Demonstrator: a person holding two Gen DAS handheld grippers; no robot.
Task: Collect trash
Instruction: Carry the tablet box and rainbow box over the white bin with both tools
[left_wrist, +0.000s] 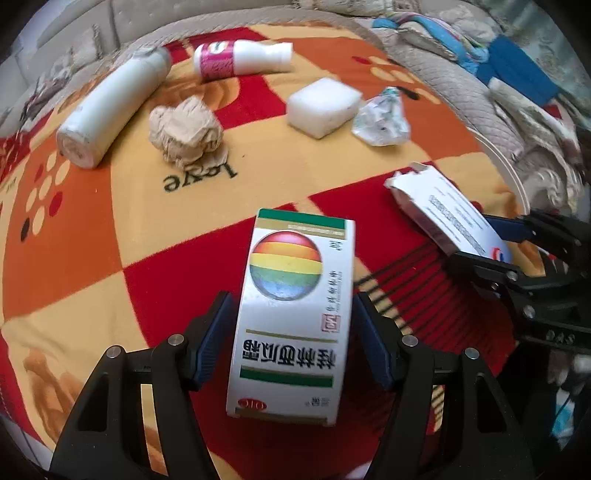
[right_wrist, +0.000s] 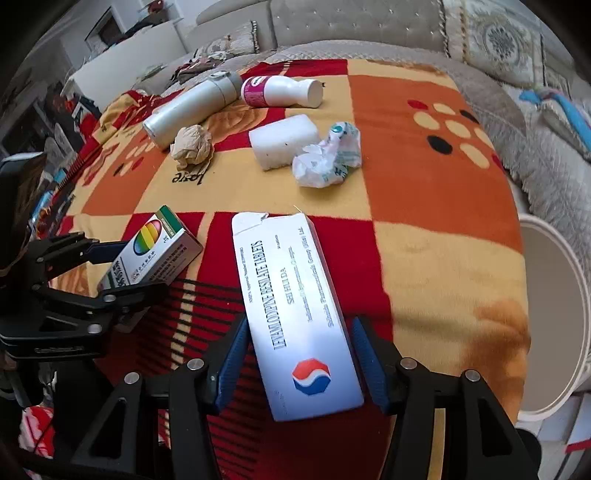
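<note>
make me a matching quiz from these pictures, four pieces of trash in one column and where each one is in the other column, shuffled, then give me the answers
Things:
1. rainbow box
2. tablets box
3. foam block
4. brown paper wad

Places:
A. between the right gripper fingers
B. beside the word "love" on the blanket
C. between the left gripper fingers
D. next to the crumpled white wrapper

Pairs: 1-C, 2-A, 3-D, 4-B
</note>
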